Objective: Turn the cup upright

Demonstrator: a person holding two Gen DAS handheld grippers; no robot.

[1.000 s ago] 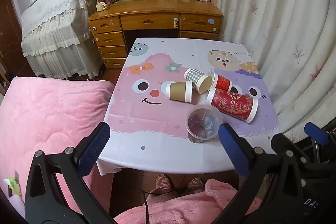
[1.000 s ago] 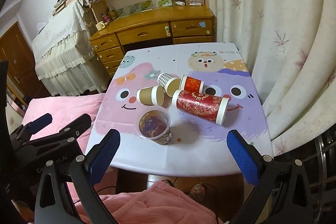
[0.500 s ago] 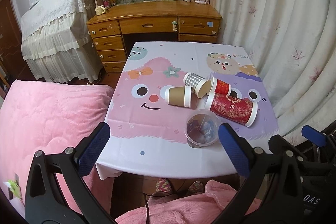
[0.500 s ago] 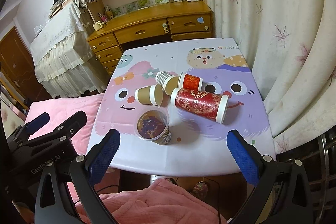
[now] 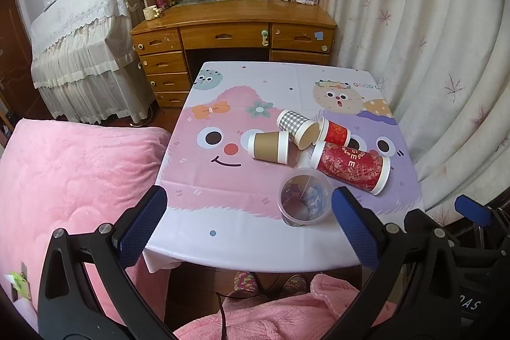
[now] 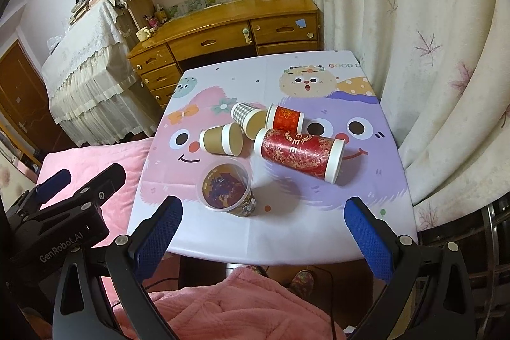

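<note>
Both claws, left [image 5: 245, 223] and right [image 6: 263, 227], are spread wide, holding nothing. The cups [image 6: 299, 153] lie bunched mid-frame on the table [image 6: 318, 231]. Grabbing one could bump the others and roll them off.

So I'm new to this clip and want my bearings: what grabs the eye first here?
A huddle of paper cups lying on their sides at the middle of the cartoon tablecloth: a long red cup, a brown cup, a checked cup and a short red cup. Nearer the table's front edge, a clear cup stands upright. Both grippers, left and right, hang open short of the table.
</note>
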